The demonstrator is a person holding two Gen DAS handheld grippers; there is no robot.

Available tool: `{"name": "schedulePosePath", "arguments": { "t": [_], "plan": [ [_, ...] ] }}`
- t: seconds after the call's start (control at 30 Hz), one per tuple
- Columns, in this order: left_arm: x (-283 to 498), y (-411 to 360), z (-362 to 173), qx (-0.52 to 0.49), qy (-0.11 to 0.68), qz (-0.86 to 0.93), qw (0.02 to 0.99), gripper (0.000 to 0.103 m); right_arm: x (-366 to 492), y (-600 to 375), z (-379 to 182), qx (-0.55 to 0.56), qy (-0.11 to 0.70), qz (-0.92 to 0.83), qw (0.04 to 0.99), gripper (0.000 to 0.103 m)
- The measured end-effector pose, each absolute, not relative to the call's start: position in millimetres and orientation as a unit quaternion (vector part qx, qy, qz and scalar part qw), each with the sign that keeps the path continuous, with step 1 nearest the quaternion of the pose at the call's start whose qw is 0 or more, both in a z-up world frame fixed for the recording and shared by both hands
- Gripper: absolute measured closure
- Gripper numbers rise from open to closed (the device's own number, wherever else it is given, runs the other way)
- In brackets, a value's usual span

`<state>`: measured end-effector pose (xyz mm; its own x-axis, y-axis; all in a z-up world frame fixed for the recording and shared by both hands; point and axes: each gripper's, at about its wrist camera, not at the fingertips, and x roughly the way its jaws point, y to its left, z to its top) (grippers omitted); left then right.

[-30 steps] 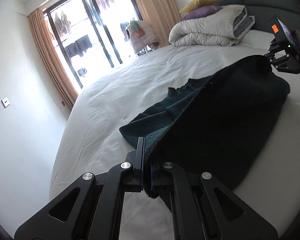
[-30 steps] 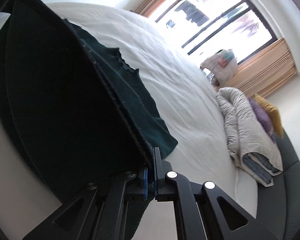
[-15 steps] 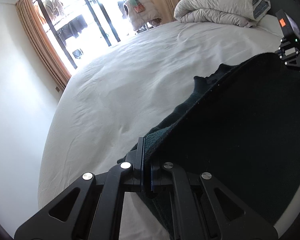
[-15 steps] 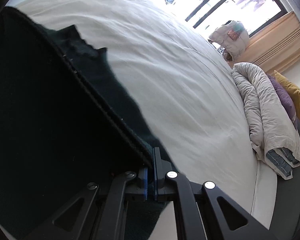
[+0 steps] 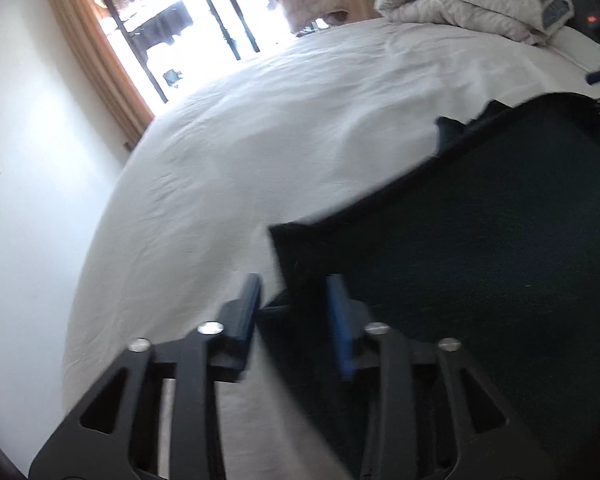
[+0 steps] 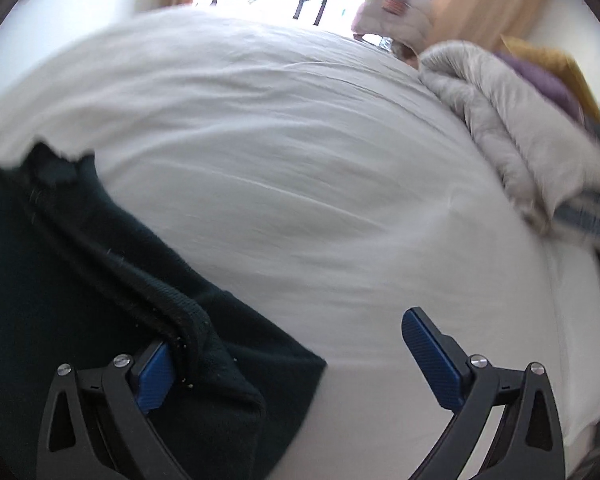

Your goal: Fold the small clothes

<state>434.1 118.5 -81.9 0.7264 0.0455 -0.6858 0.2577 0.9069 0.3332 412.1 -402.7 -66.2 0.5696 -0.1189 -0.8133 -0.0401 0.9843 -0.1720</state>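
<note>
Since the earlier frames, both grippers have let go of the dark green garment (image 5: 480, 264): a second ago each was clamped on its upper edge with the cloth hanging raised between them, and now the cloth lies folded over on the white bed sheet (image 5: 284, 128), with the bed filling more of each view. The left gripper (image 5: 296, 316) tilts down toward the bed near the garment's left corner; its jaws have just been opening and stand partly apart, the corner of the cloth between them but loose, its edge beside the right blue pad (image 5: 340, 328) without being pressed. The right gripper (image 6: 296, 356) also points down at the sheet, and its jaws have just been opening to a wide spread; the garment's thick ribbed hem (image 6: 188, 320) lies against the left blue pad (image 6: 154, 376), while the other pad stands well clear over bare sheet. In the right wrist view the garment (image 6: 60, 280) covers the lower left. Farther up the bed a rolled grey duvet (image 6: 516, 136) lies with a purple pillow (image 6: 548, 80) and a yellow one (image 6: 548, 60) behind it. Beyond the bed is a bright glass door (image 5: 204, 12) with tan curtains (image 5: 96, 60). Both pictures are blurred.
</note>
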Motion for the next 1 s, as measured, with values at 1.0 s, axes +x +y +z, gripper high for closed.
{"name": "schedulePosePath", "arguments": {
  "t": [1.0],
  "plan": [
    [403.5,129.2,-84.6,0.083,0.335,-0.026,0.938,0.017,388.6,-443.9,-57.1,0.272,0.433,-0.003,0.859,0.009]
  ]
}}
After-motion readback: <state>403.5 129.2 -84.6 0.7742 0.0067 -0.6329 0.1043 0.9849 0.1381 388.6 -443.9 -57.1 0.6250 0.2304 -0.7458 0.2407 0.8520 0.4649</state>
